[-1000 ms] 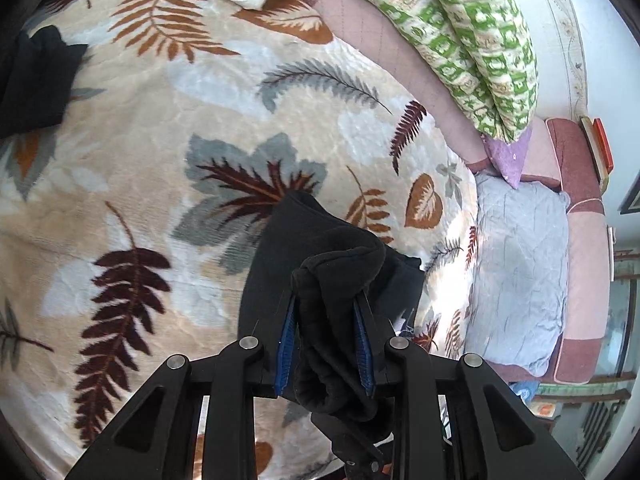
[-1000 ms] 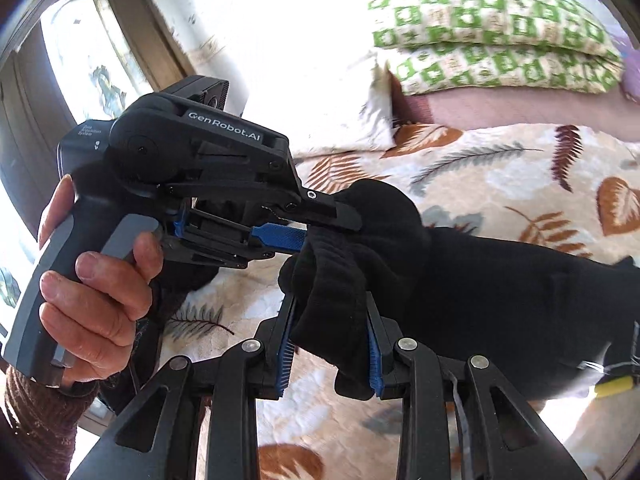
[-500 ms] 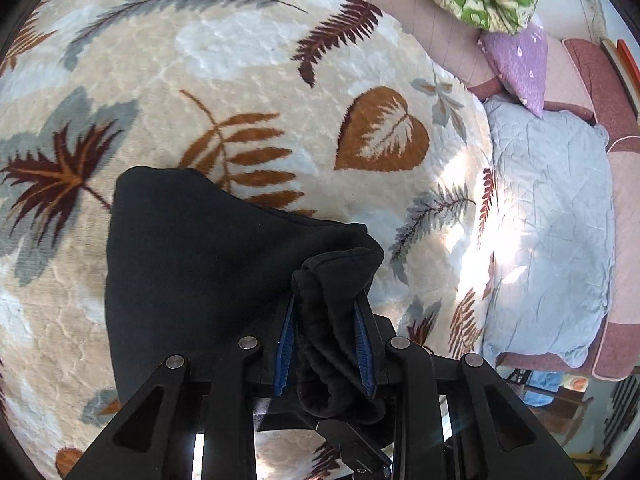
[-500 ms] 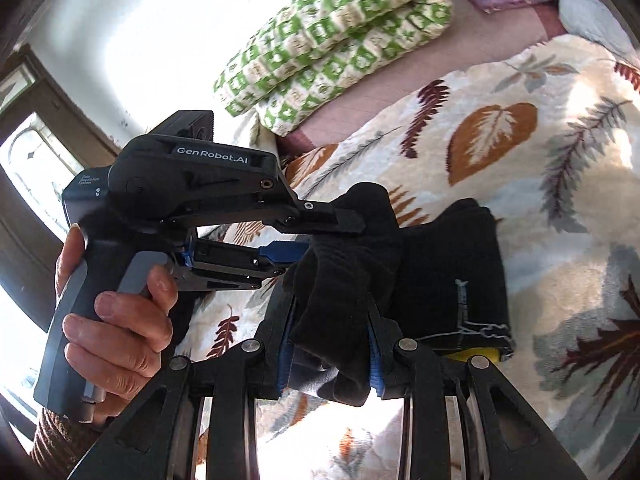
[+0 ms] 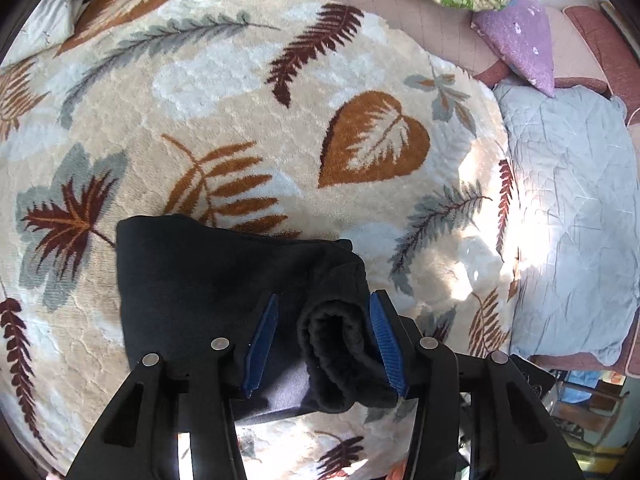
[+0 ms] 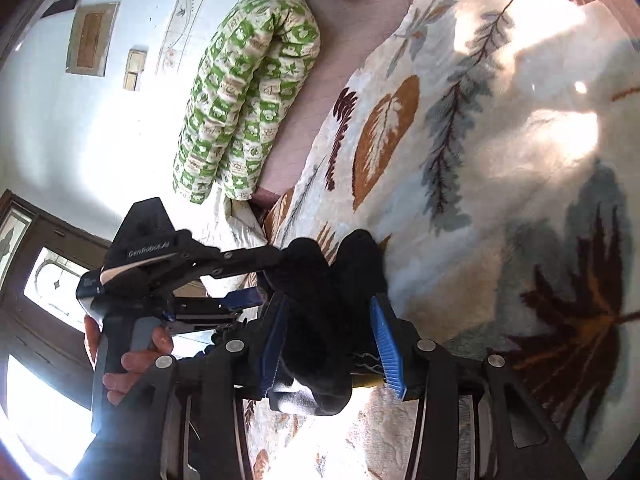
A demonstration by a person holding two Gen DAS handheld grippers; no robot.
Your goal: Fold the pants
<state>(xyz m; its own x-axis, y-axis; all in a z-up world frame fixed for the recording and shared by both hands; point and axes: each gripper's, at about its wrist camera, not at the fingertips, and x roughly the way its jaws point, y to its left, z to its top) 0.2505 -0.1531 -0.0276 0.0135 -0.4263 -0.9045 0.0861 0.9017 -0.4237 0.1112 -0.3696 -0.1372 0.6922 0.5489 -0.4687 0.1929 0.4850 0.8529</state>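
The black pants [image 5: 192, 280] lie folded in a flat rectangle on the leaf-patterned blanket [image 5: 240, 100]. Their thick rolled edge [image 5: 336, 344] sits between the blue pads of my left gripper [image 5: 325, 298], whose jaws are opening; a gap shows at the left pad. In the right wrist view a bunch of the same black fabric [image 6: 320, 280] stands between the pads of my right gripper [image 6: 330, 300], also opening and no longer squeezing it. The left gripper [image 6: 276, 276] reaches in from the left, held by a person's hand [image 6: 132, 356].
A green-and-white patterned quilt roll [image 6: 248, 92] and a purple pillow [image 5: 516, 40] lie along the bed's far side. A pale blue quilt [image 5: 568, 220] lies to the right, a white pillow [image 5: 44, 24] at top left. A dark door with glass [image 6: 52, 280] stands behind the hand.
Both pairs of jaws have spread and loosened their pinch on the fabric. The pants were carried across the blanket and now lie folded flat. The right view has rolled.
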